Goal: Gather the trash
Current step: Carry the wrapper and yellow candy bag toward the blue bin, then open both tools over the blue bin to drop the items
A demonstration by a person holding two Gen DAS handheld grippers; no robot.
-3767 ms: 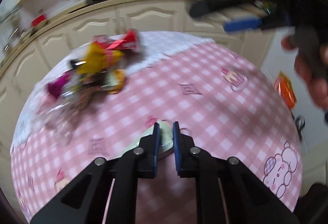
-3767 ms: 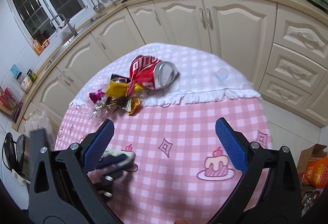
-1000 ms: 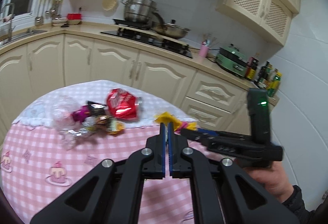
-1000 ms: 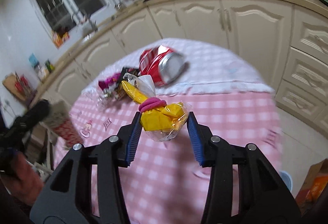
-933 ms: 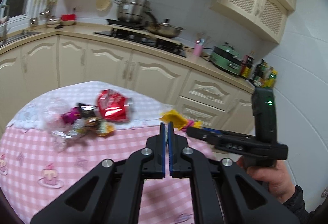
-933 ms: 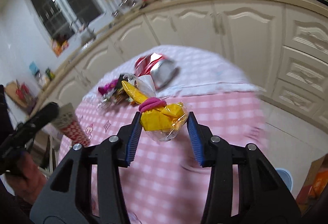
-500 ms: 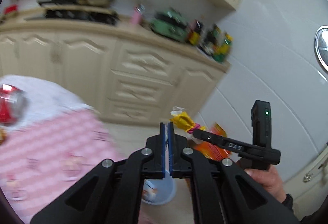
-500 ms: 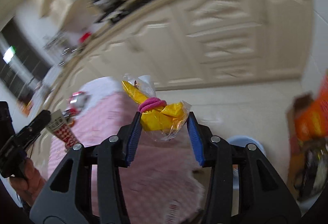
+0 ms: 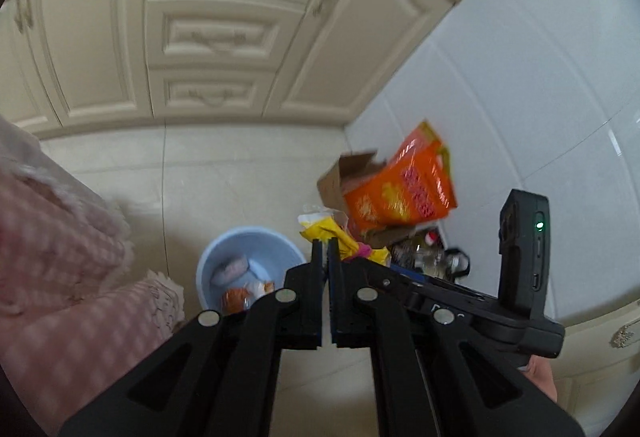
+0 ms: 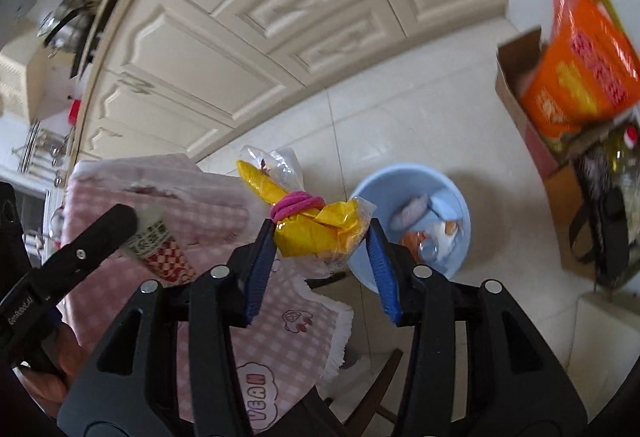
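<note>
My right gripper (image 10: 322,233) points down with a yellow snack bag (image 10: 316,237), tied by a pink band (image 10: 296,205), between its blue pads. The jaws are opening, but the pads still touch the bag. It hangs up and left of a light blue bin (image 10: 384,189) on the floor, which holds several bits of trash. My left gripper (image 9: 325,249) has its jaws opening by a sliver. In the right wrist view its tip (image 10: 124,217) still pinches a red-and-white checked wrapper (image 10: 160,249). The bin (image 9: 248,233) lies just left of the left gripper's tips.
The table's pink checked cloth (image 9: 60,277) hangs at the left, close to the bin. A cardboard box with an orange bag (image 9: 400,189) stands against the white tiled wall, with bottles and a dark strap beside it. Cream cabinets (image 9: 200,37) line the back.
Both grippers have swung away from the table and tipped down toward the floor, and the blue bin has come into view. The yellow bag and the checked wrapper came along.
</note>
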